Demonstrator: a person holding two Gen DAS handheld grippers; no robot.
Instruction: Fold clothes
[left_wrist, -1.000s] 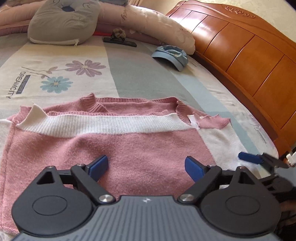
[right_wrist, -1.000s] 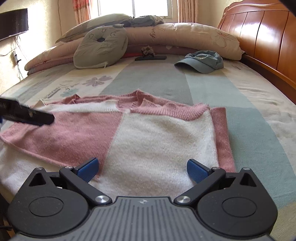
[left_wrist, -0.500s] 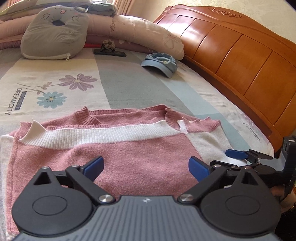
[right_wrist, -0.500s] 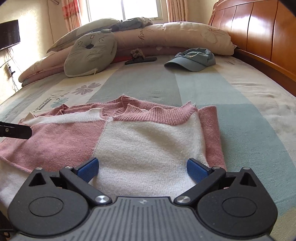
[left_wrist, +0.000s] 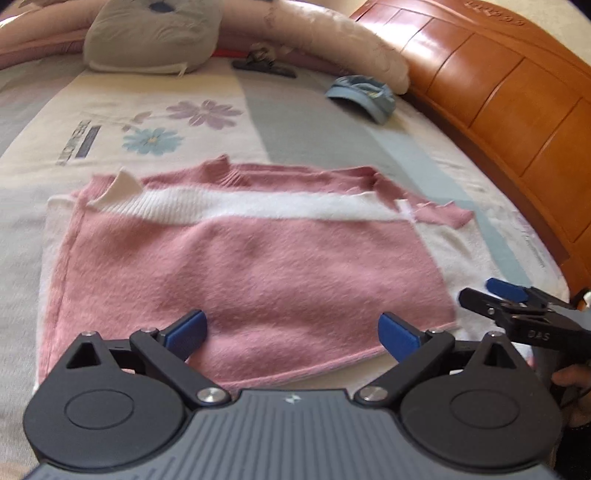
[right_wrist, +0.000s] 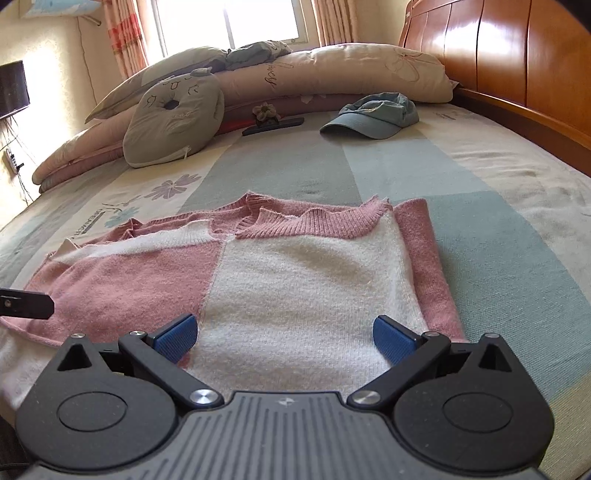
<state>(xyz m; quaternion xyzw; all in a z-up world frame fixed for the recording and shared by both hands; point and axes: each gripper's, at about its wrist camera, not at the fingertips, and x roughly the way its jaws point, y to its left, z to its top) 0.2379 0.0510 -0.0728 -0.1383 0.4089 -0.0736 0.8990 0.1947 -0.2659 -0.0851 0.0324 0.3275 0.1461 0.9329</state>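
— From my feed I see a wide bed (right_wrist: 498, 206) under a striped grey, cream and pale-blue cover printed with flowers, against a glossy orange-brown wooden headboard (right_wrist: 517, 62).

— What lies on it?

— Near me, a pink-and-white knitted sweater (right_wrist: 295, 266), folded flat. Well beyond it, a faded blue cloth cap (right_wrist: 373, 114), a small dark flat object (right_wrist: 273, 125) I can't identify, a grey-green round cushion (right_wrist: 173, 122), and long beige pillows (right_wrist: 332, 77) stacked along the far edge.
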